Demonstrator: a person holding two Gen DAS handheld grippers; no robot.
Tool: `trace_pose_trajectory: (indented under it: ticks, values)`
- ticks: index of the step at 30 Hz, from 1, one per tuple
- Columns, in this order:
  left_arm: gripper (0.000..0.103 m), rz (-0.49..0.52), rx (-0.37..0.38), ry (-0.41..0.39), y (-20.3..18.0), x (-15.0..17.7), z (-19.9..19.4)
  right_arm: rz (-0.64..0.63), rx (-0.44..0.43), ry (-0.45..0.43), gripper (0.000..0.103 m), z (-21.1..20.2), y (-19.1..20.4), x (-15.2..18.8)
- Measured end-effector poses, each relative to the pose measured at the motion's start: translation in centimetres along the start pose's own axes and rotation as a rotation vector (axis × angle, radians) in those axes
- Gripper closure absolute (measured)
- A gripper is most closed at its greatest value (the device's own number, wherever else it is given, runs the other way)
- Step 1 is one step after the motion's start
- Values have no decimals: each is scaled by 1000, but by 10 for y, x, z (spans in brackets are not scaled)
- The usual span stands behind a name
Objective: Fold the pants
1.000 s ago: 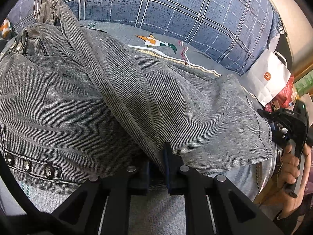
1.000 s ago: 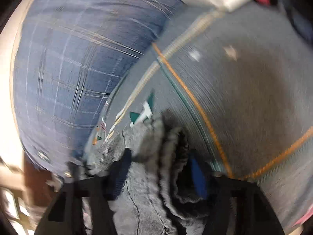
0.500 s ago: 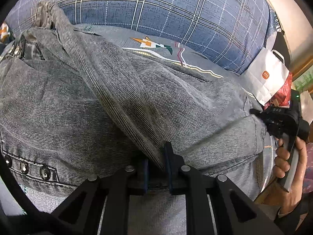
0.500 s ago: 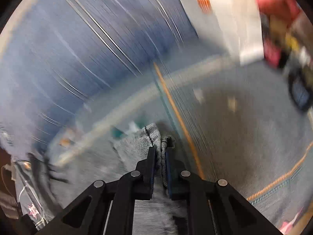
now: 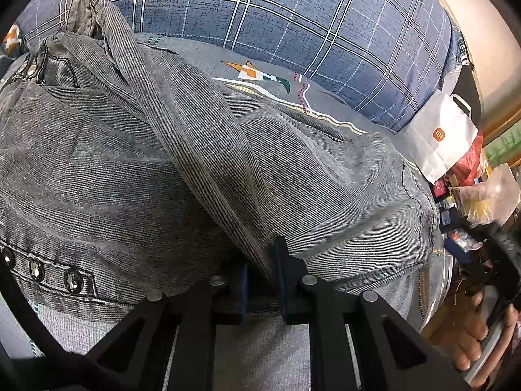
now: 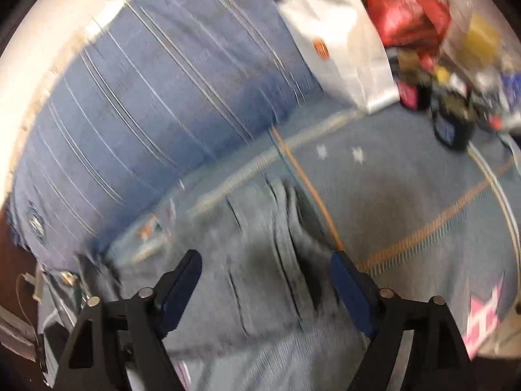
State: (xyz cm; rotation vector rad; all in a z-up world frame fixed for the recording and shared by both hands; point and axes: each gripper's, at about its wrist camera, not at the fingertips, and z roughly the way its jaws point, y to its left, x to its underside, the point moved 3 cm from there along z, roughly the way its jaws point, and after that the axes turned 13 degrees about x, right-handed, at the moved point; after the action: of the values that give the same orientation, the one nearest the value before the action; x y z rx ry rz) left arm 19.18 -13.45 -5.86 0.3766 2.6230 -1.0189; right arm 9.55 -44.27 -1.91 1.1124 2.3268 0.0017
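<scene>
Right hand-held gripper (image 6: 266,288) just let go: jaws were clamped on the pants (image 5: 202,163) hem half a second ago, now spread wide with the hem lying flat on the bed (image 6: 407,202) below. Frame is blurred, so it looks mid-retreat, tilted down over the cloth. Left hand-held gripper (image 5: 262,280) unchanged, low and level, pinching a ridge of the pants. Fold likely laid; left releases next.

The pants (image 5: 136,176) are gray with thin lines (like corduroy) and shiny round studs. They lie spread on the bed, one leg folded across the top. The far end looks bunched and blurry.
</scene>
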Motion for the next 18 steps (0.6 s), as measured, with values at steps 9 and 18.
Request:
trace_pose_trajectory:
  ticks: [9,18]
  values:
    - [93,10,19,-13,-9,3,-10,0,43,155,96,32,-6,15]
    - [93,61,-49,9,-12,12,2,15,185,213,96,42,-25,18]
